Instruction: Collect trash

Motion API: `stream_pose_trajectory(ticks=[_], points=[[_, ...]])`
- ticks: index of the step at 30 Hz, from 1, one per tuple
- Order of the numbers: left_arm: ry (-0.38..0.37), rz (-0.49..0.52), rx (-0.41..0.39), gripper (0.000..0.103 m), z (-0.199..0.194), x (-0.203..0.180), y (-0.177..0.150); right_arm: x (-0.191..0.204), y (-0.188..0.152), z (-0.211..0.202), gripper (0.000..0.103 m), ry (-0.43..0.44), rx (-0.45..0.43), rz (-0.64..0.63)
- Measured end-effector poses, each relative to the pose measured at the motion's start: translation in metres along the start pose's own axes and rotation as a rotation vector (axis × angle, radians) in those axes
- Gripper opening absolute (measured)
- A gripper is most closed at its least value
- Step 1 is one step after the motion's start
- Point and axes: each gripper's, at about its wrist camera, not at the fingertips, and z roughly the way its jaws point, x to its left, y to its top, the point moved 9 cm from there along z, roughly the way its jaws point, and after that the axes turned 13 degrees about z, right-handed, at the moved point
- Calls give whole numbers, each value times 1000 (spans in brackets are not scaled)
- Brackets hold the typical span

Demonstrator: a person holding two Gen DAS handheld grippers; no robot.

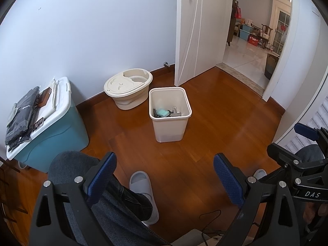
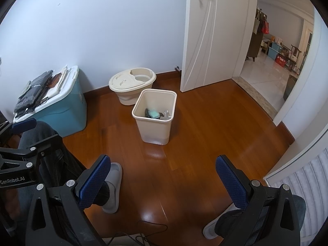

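The cream waste bin [image 1: 170, 114] is seen standing upright on the wooden floor [image 1: 215, 123], roughly in the middle of the room and just in front of a lidded beige tub [image 1: 128, 87] set against the wall. Inside the bin, several discarded items [image 1: 167, 112] are piled at the bottom: a pale teal piece, some dark scraps and what looks like a metal clip; their exact nature cannot be told. From the right wrist view the same bin [image 2: 154, 115] is shown with the same heap inside.

No loose trash can be made out on the visible floor, so the collecting is judged to be largely or wholly done, though parts of the room are hidden from both cameras.

The left hand-held gripper [image 1: 165, 176] is held low over the floor, well apart from the bin, with its blue pads spread wide and nothing between them. The right hand-held gripper [image 2: 164, 179] is likewise spread and empty.

Further out, a teal storage box [image 1: 55, 131] with dark folded items on its lid is seen to the left, and an open white door [image 1: 196, 30] to the right.
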Motion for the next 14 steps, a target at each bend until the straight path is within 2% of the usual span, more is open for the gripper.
stream_pose_trajectory(ticks=[8, 14], points=[[-48, -41, -34, 97, -3, 2, 1, 1, 1, 2, 103, 2, 7, 7], [-33, -48, -27, 97, -2, 3, 3, 2, 2, 5, 103, 0, 9, 18]])
